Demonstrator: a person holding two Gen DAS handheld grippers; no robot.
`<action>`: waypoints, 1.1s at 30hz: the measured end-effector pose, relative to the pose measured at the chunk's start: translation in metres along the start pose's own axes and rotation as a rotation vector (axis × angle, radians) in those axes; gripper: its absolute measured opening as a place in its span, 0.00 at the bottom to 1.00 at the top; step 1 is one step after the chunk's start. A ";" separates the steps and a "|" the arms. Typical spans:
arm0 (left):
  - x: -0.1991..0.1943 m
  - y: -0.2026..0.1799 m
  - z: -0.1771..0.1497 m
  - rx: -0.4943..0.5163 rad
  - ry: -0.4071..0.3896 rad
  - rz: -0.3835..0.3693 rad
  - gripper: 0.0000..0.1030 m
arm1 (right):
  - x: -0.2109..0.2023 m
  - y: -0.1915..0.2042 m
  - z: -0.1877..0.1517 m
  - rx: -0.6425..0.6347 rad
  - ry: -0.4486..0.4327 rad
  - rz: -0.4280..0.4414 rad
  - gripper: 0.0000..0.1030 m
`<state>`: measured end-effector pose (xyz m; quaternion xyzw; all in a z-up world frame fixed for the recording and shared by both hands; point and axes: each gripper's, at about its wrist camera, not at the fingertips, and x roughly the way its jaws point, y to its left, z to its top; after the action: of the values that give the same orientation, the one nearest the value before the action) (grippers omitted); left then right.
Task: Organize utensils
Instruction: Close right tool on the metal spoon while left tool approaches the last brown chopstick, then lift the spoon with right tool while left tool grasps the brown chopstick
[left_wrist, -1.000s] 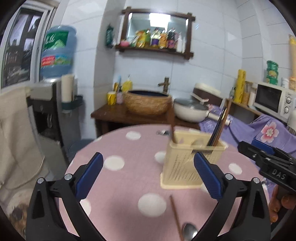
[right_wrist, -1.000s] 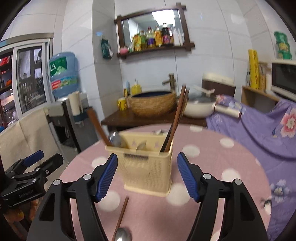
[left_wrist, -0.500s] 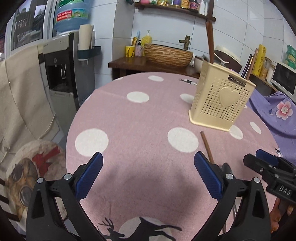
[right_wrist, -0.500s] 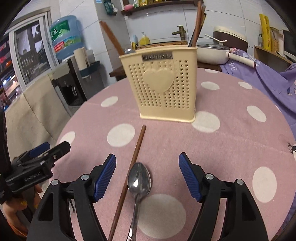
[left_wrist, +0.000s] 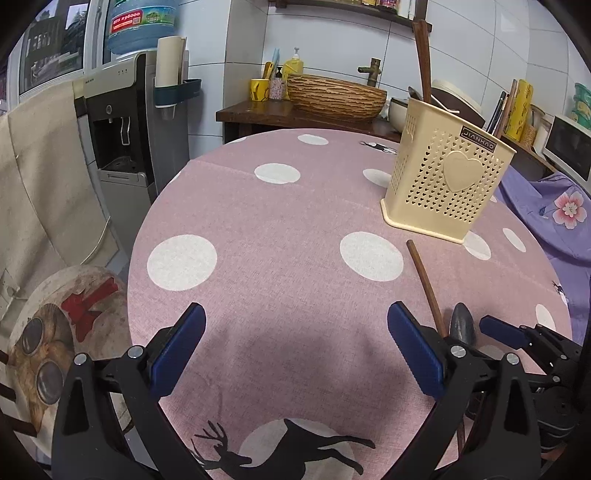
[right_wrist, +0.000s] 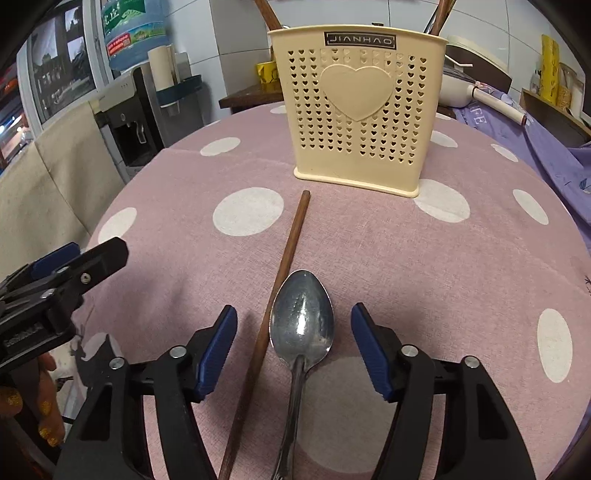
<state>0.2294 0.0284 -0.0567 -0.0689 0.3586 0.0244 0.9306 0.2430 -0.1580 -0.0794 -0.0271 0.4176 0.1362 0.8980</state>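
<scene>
A cream perforated utensil holder (right_wrist: 360, 110) with a heart on its front stands on the pink dotted table (right_wrist: 443, 266); it also shows in the left wrist view (left_wrist: 443, 184). Chopsticks and a wooden handle stick out of it. A metal spoon (right_wrist: 301, 321) and a brown wooden chopstick (right_wrist: 284, 266) lie side by side on the cloth. My right gripper (right_wrist: 293, 349) is open, low over the table, with the spoon bowl and chopstick between its fingers. My left gripper (left_wrist: 295, 347) is open and empty over bare cloth, left of the spoon (left_wrist: 461, 325) and chopstick (left_wrist: 424, 280).
A water dispenser (left_wrist: 122, 122) and a cloth-covered chair (left_wrist: 44, 166) stand left of the table. A wooden counter with a woven basin (left_wrist: 336, 98) is behind it. A purple flowered cloth (left_wrist: 546, 206) lies to the right. The left gripper shows in the right wrist view (right_wrist: 62, 273).
Both grippers have come down from above the holder toward the table. The right gripper has closed in on the spoon and chopstick, which now lie between its open fingers.
</scene>
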 end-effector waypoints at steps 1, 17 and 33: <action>0.000 0.001 0.000 -0.001 0.000 0.000 0.94 | 0.003 0.000 0.000 0.001 0.015 -0.004 0.53; 0.005 -0.024 0.006 0.055 0.008 -0.055 0.94 | -0.003 -0.011 -0.001 0.027 0.006 -0.007 0.35; 0.061 -0.113 0.028 0.187 0.160 -0.171 0.48 | -0.027 -0.070 0.002 0.154 -0.062 -0.067 0.35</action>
<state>0.3043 -0.0793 -0.0643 -0.0140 0.4254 -0.0941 0.9000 0.2470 -0.2314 -0.0618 0.0324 0.3979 0.0745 0.9138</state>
